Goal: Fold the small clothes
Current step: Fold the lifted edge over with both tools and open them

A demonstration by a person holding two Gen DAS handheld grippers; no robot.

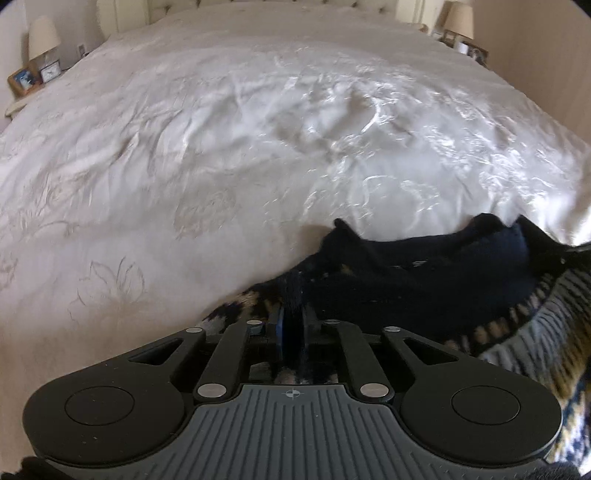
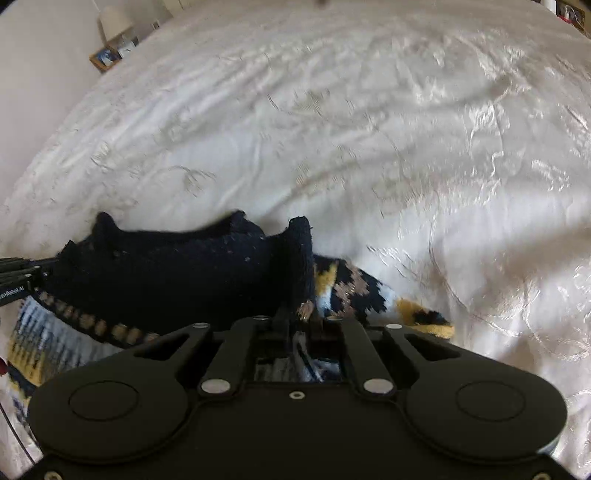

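A small knitted sweater (image 1: 406, 280), dark navy with a yellow, white and beige pattern, hangs stretched between my two grippers above a white bedspread (image 1: 221, 147). My left gripper (image 1: 293, 314) is shut on the sweater's left edge. My right gripper (image 2: 300, 314) is shut on the sweater's (image 2: 166, 273) right edge, where the patterned part (image 2: 354, 291) spills to the right. Part of the left gripper (image 2: 14, 277) shows at the left edge of the right wrist view. The sweater's lower body is hidden behind the gripper bodies.
The bedspread (image 2: 369, 129) covers a wide bed. A nightstand with a lamp (image 1: 42, 37) and a picture frame (image 1: 24, 79) stands at the far left. Another lamp (image 1: 458, 20) and frames stand at the far right. A padded headboard (image 1: 258, 5) is at the back.
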